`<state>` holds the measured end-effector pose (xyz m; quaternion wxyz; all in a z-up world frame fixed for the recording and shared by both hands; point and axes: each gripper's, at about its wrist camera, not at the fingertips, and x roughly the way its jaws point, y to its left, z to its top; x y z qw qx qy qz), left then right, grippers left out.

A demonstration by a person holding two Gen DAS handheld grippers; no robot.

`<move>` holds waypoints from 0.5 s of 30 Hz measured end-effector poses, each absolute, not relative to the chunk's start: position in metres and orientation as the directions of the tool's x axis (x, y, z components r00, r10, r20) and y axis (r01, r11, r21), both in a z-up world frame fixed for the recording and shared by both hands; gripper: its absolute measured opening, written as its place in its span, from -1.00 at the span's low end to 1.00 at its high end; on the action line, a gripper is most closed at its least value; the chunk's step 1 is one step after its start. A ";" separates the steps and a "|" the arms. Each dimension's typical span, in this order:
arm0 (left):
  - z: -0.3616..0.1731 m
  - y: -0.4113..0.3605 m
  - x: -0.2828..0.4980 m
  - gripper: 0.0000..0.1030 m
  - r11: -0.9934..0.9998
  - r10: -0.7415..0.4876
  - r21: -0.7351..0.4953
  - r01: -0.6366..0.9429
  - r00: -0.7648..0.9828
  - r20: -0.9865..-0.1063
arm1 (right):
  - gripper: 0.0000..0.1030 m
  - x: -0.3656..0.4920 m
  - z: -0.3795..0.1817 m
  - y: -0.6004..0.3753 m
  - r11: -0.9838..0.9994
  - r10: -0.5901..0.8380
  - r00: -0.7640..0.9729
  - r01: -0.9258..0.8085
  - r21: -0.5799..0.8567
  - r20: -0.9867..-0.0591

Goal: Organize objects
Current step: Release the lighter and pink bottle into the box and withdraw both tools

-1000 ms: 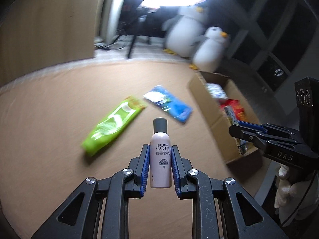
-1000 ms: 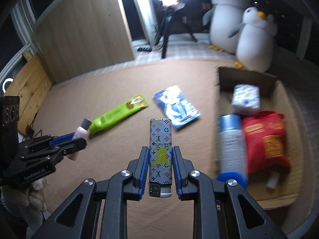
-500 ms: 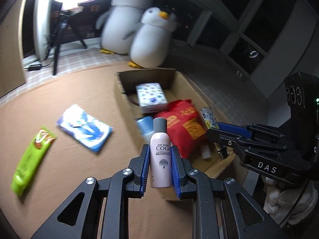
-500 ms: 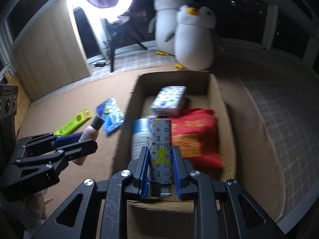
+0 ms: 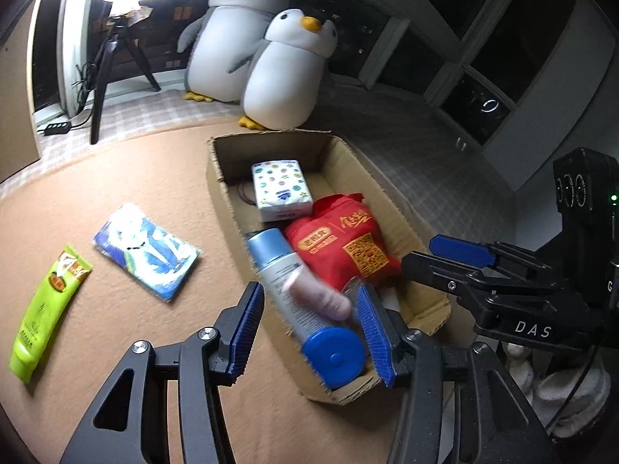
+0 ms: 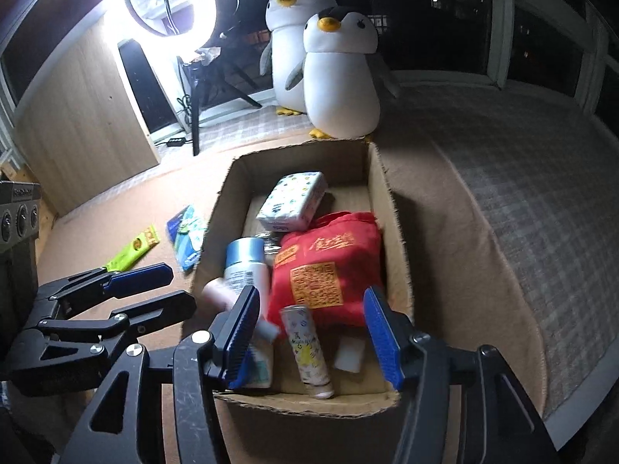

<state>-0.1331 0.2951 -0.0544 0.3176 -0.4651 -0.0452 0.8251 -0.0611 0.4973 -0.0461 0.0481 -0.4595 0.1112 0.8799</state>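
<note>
My left gripper (image 5: 308, 290) hangs over the near end of the cardboard box (image 5: 217, 178), its jaws opening. The pink bottle (image 5: 317, 298) is a blur between them, loose and dropping onto the blue-capped spray can (image 5: 278, 270). My right gripper (image 6: 310, 294) is over the same box (image 6: 381, 201), jaws also opening. The patterned lighter (image 6: 309, 348) lies free on the box floor below them. The bottle (image 6: 218, 290) shows blurred at the box's left wall, beside my left gripper (image 6: 176, 286). My right gripper (image 5: 421, 253) appears at the right of the left wrist view.
The box also holds a tissue pack (image 5: 280, 189) and a red bag (image 5: 340, 243). On the tan mat left of it lie a blue packet (image 5: 147, 251) and a green tube (image 5: 42, 309). Two plush penguins (image 5: 286, 73) and a ring-light tripod (image 5: 104, 69) stand behind.
Both grippers swung from the mat to above the box. Their jaws have parted: the bottle has slipped from the left one and the lighter has dropped from the right one into the box.
</note>
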 end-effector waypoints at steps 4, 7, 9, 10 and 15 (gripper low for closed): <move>-0.053 0.274 -0.126 0.05 -0.815 0.543 -0.355 -0.459 -0.390 -0.743 | 0.05 -0.062 -0.047 0.483 -0.976 -0.024 -0.581 -0.161 0.143 -0.813; -0.050 0.252 -0.120 0.05 -0.835 0.517 -0.336 -0.436 -0.413 -0.750 | 0.06 -0.062 -0.046 0.470 -0.981 -0.026 -0.599 -0.140 0.137 -0.800; -0.047 0.238 -0.114 0.05 -0.846 0.501 -0.318 -0.429 -0.432 -0.750 | 0.06 -0.062 -0.044 0.463 -0.980 -0.044 -0.608 -0.127 0.152 -0.792; -0.045 0.233 -0.112 0.05 -0.851 0.493 -0.310 -0.425 -0.440 -0.750 | 0.06 -0.063 -0.043 0.458 -0.981 -0.055 -0.610 -0.116 0.158 -0.790; -0.035 0.196 -0.098 0.05 -0.890 0.429 -0.252 -0.381 -0.508 -0.747 | 0.07 -0.065 -0.035 0.432 -0.990 0.010 -0.616 -0.115 0.078 -0.787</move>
